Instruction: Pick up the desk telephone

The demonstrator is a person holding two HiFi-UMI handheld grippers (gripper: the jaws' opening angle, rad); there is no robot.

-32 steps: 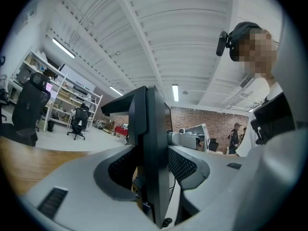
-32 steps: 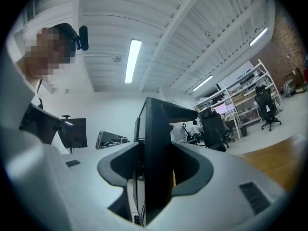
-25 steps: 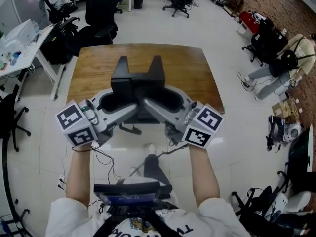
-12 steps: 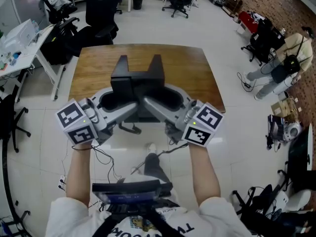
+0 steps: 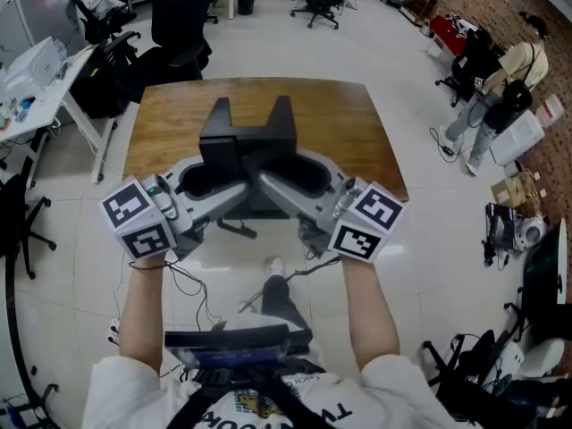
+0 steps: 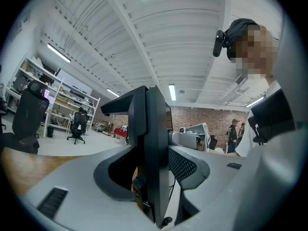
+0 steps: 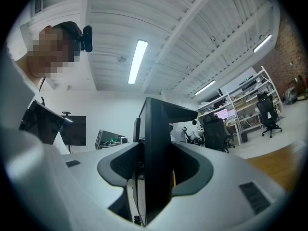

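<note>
No desk telephone shows in any view. In the head view my left gripper point(image 5: 221, 123) and right gripper point(image 5: 282, 119) are held side by side, touching, above the near edge of a bare wooden table point(image 5: 344, 123). Their black jaws point away from me. In the left gripper view the left gripper point(image 6: 149, 153) appears as dark upright plates seen edge-on, and so does the right gripper point(image 7: 156, 162) in its own view. No clear gap shows and nothing lies between the jaws. Whether they are open or shut cannot be told.
Black office chairs point(image 5: 183, 25) stand beyond the table. A white desk point(image 5: 40, 74) with equipment is at the left. A person point(image 5: 505, 96) and bags point(image 5: 469, 52) are by the brick wall at the right. Cables point(image 5: 192, 284) trail on the pale floor near my feet.
Both grippers have stayed where they were. The person at the far right has shifted position by the wall.
</note>
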